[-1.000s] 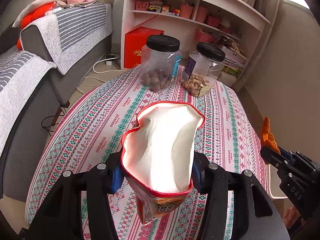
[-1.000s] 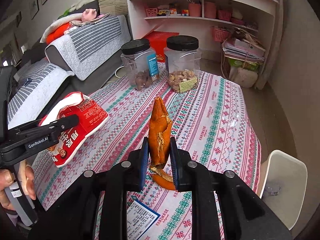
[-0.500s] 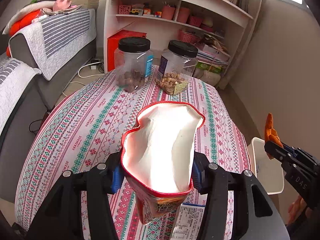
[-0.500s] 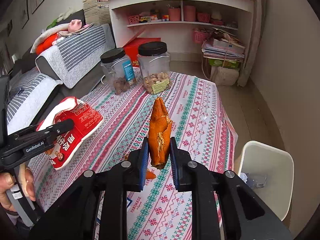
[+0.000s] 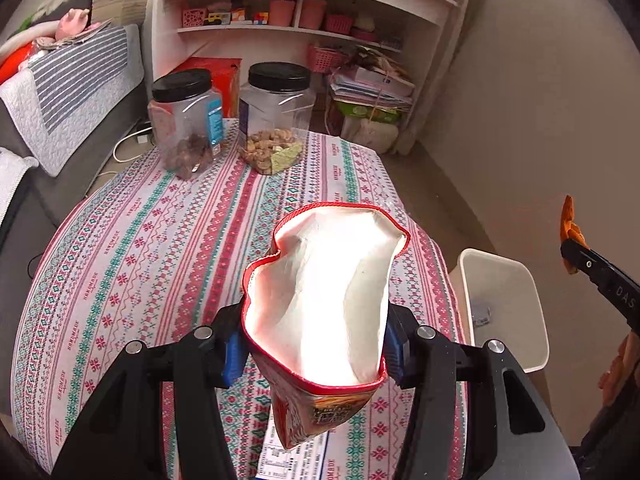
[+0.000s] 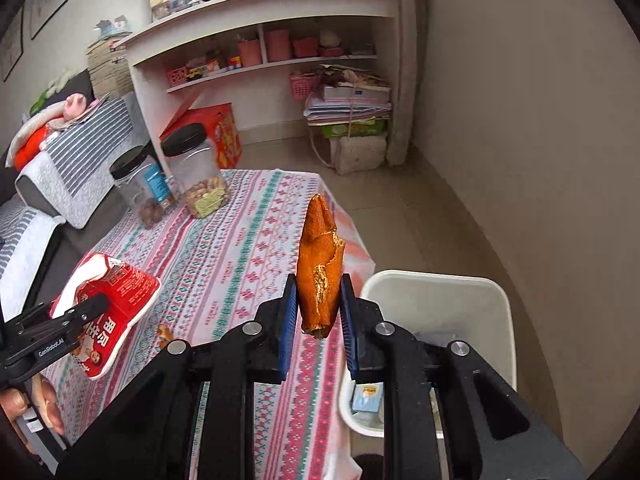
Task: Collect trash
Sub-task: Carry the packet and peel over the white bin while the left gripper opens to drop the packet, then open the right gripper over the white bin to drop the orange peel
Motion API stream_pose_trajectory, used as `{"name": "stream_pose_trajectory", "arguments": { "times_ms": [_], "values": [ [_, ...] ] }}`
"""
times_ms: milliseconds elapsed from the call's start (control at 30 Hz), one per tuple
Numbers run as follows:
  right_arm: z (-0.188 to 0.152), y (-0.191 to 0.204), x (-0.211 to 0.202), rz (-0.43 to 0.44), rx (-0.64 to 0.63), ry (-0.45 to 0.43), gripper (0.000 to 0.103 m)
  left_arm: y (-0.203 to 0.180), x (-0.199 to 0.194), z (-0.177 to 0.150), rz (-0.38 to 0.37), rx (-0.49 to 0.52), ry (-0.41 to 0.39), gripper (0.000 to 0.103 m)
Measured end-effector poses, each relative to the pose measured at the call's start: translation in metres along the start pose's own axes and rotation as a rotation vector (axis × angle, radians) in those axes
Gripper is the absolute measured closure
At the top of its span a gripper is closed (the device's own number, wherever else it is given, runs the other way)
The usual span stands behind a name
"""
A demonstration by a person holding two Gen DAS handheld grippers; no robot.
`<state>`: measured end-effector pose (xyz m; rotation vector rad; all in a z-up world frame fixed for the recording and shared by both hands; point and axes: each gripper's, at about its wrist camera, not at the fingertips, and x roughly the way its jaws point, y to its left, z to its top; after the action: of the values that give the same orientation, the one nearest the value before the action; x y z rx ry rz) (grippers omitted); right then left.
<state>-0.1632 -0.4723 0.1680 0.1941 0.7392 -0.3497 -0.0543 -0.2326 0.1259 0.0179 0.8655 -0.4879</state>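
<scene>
My left gripper (image 5: 314,344) is shut on a crumpled red paper noodle cup (image 5: 320,300) with a white inside, held above the table's near right part; the cup also shows in the right wrist view (image 6: 108,300). My right gripper (image 6: 319,312) is shut on an orange peel (image 6: 318,268), held upright above the table's right edge, next to the white trash bin (image 6: 440,292). The peel and right gripper show at the far right of the left wrist view (image 5: 570,224). The bin (image 5: 504,276) stands on the floor beside the table and holds a few scraps.
A round table with a patterned cloth (image 5: 160,240) carries two black-lidded jars (image 5: 184,120) (image 5: 276,116) at the far side. A small orange scrap (image 6: 165,334) and a printed paper (image 5: 280,456) lie near the front. A sofa (image 5: 60,92) stands left, a shelf unit (image 5: 304,20) behind.
Both grippers have swung right toward the bin, each keeping its hold. The peel has risen off the table and now sits beside the bin's rim.
</scene>
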Motion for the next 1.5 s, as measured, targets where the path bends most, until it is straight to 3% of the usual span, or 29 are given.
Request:
{"name": "stream_pose_trajectory", "arguments": {
  "times_ms": [233, 300, 367, 533, 600, 700, 1000, 1067, 1200, 1500],
  "values": [
    [-0.005, -0.062, -0.013, -0.095, 0.128, 0.007, 0.078, -0.063, 0.012, 0.009, -0.074, 0.056, 0.013, 0.050],
    [-0.006, -0.081, -0.019, -0.132, 0.171, -0.007, 0.059, -0.085, 0.016, 0.011, -0.097, 0.078, 0.017, 0.050],
    [-0.007, -0.096, -0.025, -0.159, 0.202, -0.020, 0.049, -0.106, 0.019, 0.012, -0.123, 0.098, 0.023, 0.050],
    [-0.009, -0.126, -0.042, -0.233, 0.258, -0.060, 0.034, -0.157, 0.027, 0.012, -0.172, 0.150, 0.034, 0.050],
    [-0.010, -0.133, -0.050, -0.270, 0.268, -0.091, 0.021, -0.174, 0.029, 0.011, -0.188, 0.168, 0.041, 0.050],
    [-0.010, -0.142, -0.060, -0.305, 0.284, -0.123, 0.014, -0.199, 0.032, 0.011, -0.212, 0.193, 0.053, 0.050],
    [-0.013, -0.171, -0.079, -0.400, 0.338, -0.168, 0.009, -0.265, 0.037, 0.020, -0.295, 0.253, 0.053, 0.048],
    [-0.014, -0.176, -0.083, -0.413, 0.347, -0.174, 0.008, -0.270, 0.038, 0.023, -0.296, 0.245, 0.065, 0.036],
    [-0.013, -0.174, -0.082, -0.416, 0.333, -0.175, 0.007, -0.265, 0.032, 0.022, -0.289, 0.238, 0.060, 0.029],
    [-0.011, -0.149, -0.077, -0.392, 0.245, -0.143, 0.007, -0.221, 0.025, 0.020, -0.182, 0.180, 0.050, 0.025]
  ]
}}
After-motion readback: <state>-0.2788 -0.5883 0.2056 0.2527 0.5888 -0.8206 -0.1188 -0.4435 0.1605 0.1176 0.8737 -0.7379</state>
